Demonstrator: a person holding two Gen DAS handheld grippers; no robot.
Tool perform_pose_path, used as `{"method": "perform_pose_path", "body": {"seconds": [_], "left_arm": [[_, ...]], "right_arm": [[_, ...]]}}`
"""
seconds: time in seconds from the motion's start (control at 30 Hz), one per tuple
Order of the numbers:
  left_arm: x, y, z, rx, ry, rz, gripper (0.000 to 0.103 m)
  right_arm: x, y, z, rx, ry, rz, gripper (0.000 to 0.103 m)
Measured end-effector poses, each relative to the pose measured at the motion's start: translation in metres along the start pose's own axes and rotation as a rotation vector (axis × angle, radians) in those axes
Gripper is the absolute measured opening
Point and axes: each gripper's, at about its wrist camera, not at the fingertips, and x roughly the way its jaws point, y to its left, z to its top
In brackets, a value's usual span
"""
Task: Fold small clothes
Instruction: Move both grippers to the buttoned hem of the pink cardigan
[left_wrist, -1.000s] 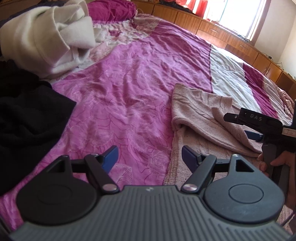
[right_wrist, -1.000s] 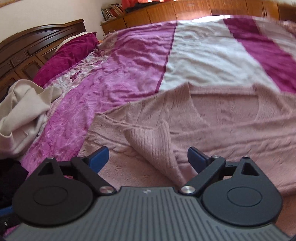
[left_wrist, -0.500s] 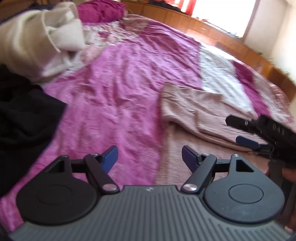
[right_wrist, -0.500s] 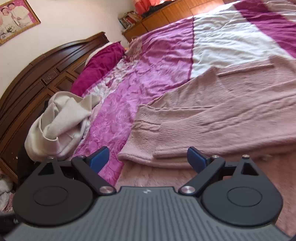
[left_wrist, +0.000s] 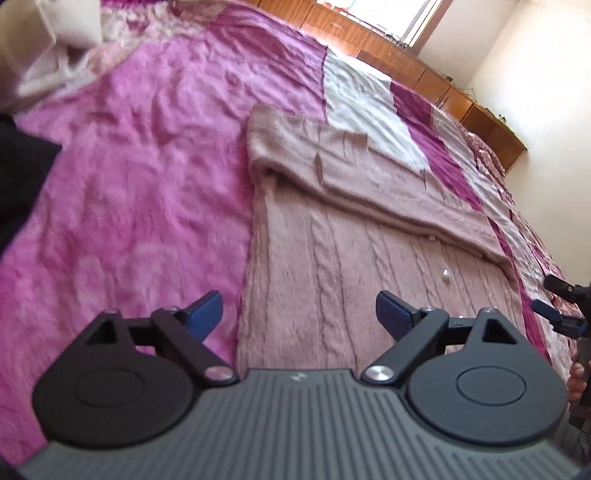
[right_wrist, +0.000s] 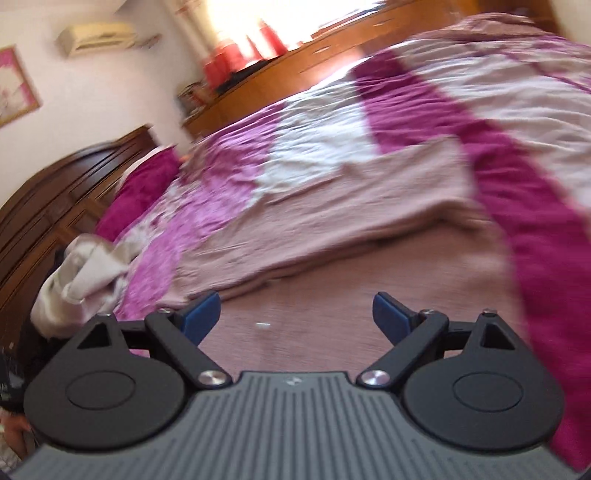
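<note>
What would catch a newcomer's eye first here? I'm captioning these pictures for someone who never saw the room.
First the pink cable-knit sweater, lying flat on the magenta and white bedspread with a sleeve folded across its upper part. Next, the open left tongs hovering over its near left edge, and the open right tongs above its knit, both empty. A cream garment lies bunched near the dark headboard.

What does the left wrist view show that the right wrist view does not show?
Only the left wrist view shows the other gripper, the right gripper, and the sweater's white button clearly. Only the right wrist view shows the dark headboard, the wall picture and the air conditioner. Both show the pink knit sweater on the purple bedspread, with open jaws over it; the left gripper holds nothing.
</note>
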Motion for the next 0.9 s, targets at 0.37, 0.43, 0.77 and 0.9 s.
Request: {"method": "perform_pose_path", "body": {"seconds": [0.37, 0.43, 0.77, 0.9], "left_arm": [[0.010, 0.012, -0.017, -0.028, 0.089, -0.047, 0.103], [0.009, 0.009, -0.019, -0.009, 0.095, -0.037, 0.103], [-0.001, 0.016, -0.028, -0.063, 0.132, -0.139, 0.102], [-0.004, 0.008, -0.038, -0.079, 0.235, -0.246, 0.102]], "right_arm": [[-0.064, -0.090, -0.036, 0.105, -0.036, -0.094, 0.095], [-0.061, -0.093, -0.043, 0.142, -0.017, -0.111, 0.095], [-0.062, -0.089, -0.069, 0.152, 0.145, -0.014, 0.095], [-0.074, -0.085, -0.082, 0.200, 0.173, 0.050, 0.095]]}}
